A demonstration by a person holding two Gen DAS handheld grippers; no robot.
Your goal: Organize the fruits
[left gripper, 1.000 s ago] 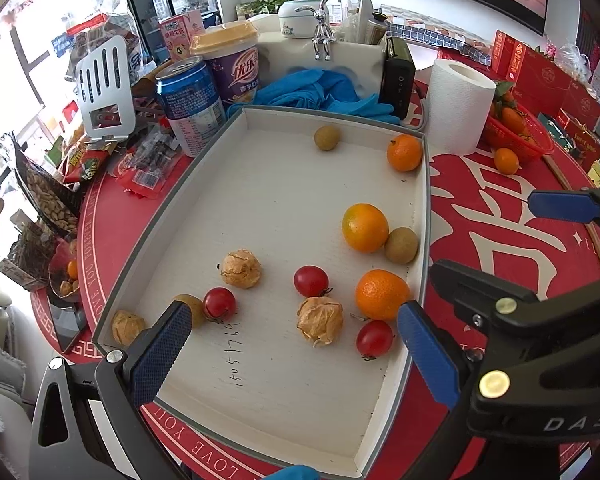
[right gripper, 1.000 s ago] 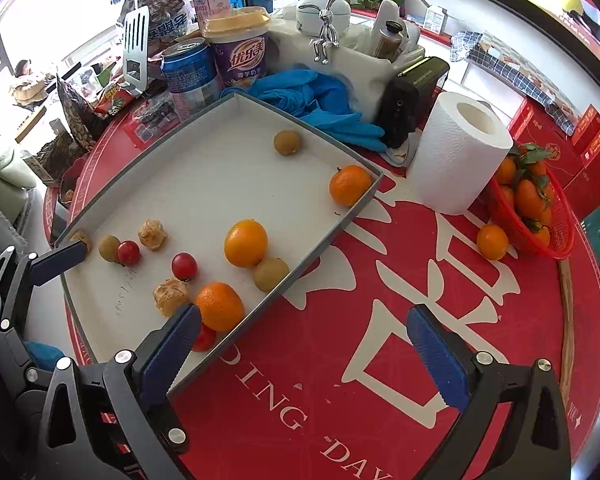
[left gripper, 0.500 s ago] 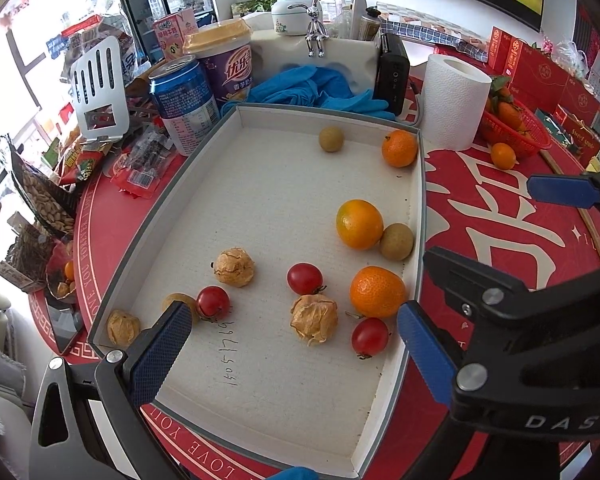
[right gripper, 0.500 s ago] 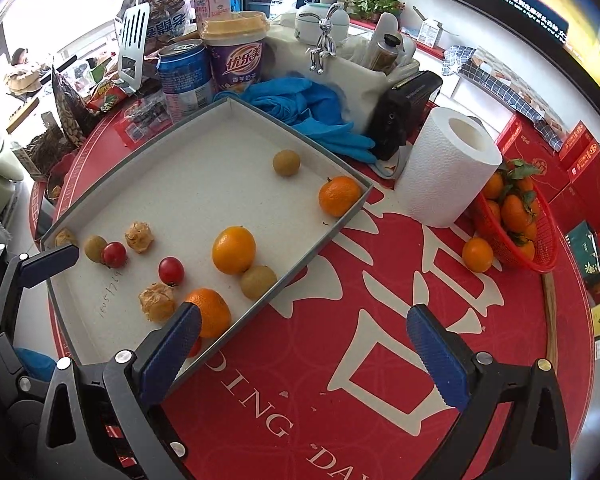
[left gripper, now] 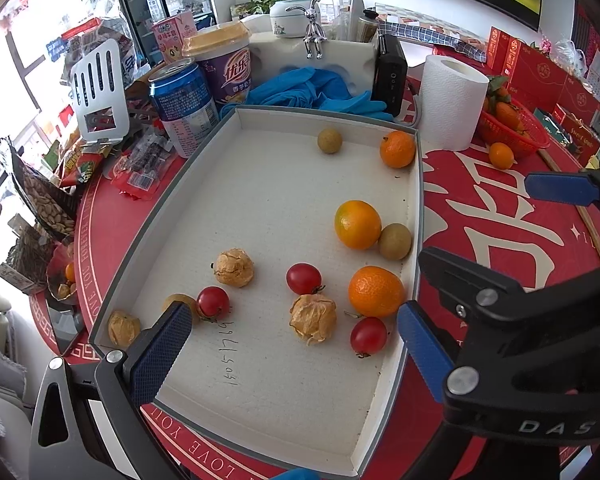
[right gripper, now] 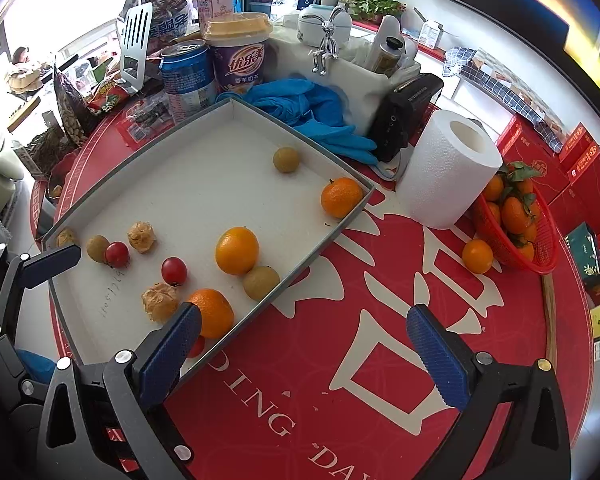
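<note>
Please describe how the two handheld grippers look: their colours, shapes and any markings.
The left gripper and the right gripper look alike: black angular frames with silver screws and triangular cut-outs, each carrying two flat fingers covered in blue textured pads. The right one, seen from the left wrist view, bears white letters "DAS". No cables or sleeves are visible.

Red table [right gripper: 340, 360]: tray [right gripper: 260, 308], paper roll [right gripper: 448, 172], basket [right gripper: 540, 252].

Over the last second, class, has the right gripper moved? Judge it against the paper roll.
Yes. In the right wrist view the paper roll slid down and left in frame, so the right gripper, jaws open, swung up and right over the table.
</note>
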